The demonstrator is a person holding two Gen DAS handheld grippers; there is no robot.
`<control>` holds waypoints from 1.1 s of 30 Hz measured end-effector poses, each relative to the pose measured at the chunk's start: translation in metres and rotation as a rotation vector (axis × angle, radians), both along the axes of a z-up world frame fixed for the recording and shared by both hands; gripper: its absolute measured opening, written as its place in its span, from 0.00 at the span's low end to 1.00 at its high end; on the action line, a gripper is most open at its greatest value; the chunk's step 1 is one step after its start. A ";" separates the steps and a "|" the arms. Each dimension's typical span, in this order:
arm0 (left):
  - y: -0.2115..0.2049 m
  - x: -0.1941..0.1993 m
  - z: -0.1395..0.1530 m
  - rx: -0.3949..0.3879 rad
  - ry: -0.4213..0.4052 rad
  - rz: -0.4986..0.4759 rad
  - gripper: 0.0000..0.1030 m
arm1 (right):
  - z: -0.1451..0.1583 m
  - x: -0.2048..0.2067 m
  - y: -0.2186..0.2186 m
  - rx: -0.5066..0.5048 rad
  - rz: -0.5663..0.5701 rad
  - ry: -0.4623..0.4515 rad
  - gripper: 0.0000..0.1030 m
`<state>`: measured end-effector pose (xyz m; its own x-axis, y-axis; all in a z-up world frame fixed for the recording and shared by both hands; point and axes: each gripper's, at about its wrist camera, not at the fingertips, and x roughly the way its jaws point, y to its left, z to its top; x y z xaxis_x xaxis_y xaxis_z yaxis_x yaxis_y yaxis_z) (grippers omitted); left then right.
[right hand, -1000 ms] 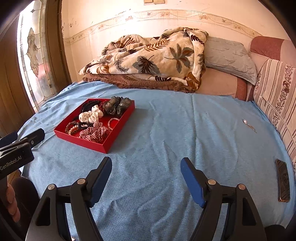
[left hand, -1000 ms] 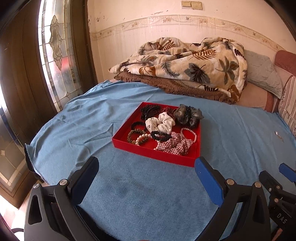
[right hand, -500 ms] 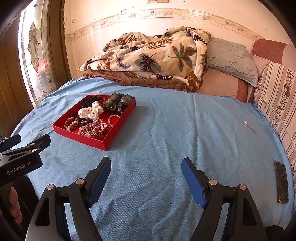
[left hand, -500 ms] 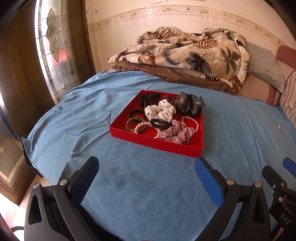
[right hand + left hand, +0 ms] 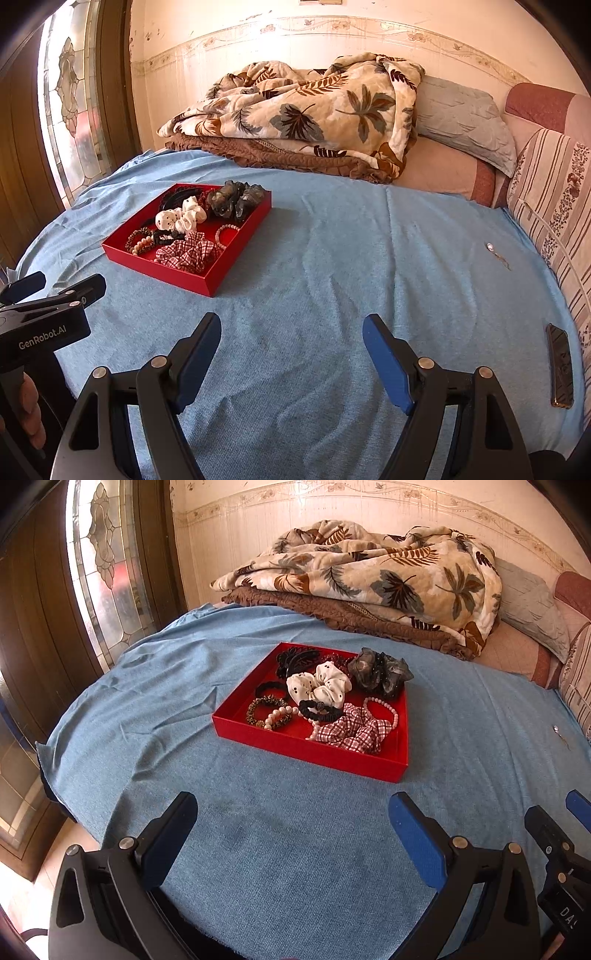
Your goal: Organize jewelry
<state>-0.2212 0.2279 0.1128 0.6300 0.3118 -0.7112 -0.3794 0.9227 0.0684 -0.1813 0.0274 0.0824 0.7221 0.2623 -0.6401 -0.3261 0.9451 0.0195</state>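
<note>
A red tray (image 5: 306,751) sits on the blue bedspread and also shows in the right wrist view (image 5: 162,271). It holds a white dotted scrunchie (image 5: 319,686), a checked red scrunchie (image 5: 351,731), a grey scrunchie (image 5: 380,672), a black hair claw (image 5: 295,659), bead bracelets (image 5: 275,716) and black hair ties. A small silver pendant on a chain (image 5: 495,251) lies loose on the spread at the right. My left gripper (image 5: 291,819) is open and empty, in front of the tray. My right gripper (image 5: 291,343) is open and empty, to the right of the tray.
A folded leaf-print blanket (image 5: 310,114) and pillows (image 5: 461,118) lie at the back. A phone (image 5: 559,365) lies at the right edge by a striped cushion (image 5: 554,206). A stained-glass door (image 5: 107,565) stands at the left, past the bed's edge.
Both grippers have tilted downward and edged a little toward the tray, which now looks slightly nearer. Both stay open and empty.
</note>
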 end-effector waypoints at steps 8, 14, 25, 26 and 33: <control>0.003 0.002 -0.005 -0.026 0.014 -0.003 1.00 | -0.002 0.001 0.003 -0.010 -0.001 0.001 0.81; 0.008 0.003 -0.009 -0.053 0.027 0.001 1.00 | -0.003 0.001 0.004 -0.010 0.000 0.006 0.81; 0.013 0.004 -0.014 -0.072 0.037 0.005 1.00 | -0.007 0.004 0.009 -0.027 0.010 0.008 0.82; 0.013 0.004 -0.014 -0.072 0.038 0.005 1.00 | -0.007 0.004 0.010 -0.027 0.010 0.009 0.82; 0.013 0.005 -0.014 -0.074 0.039 0.006 1.00 | -0.005 0.015 0.015 -0.023 0.015 0.025 0.83</control>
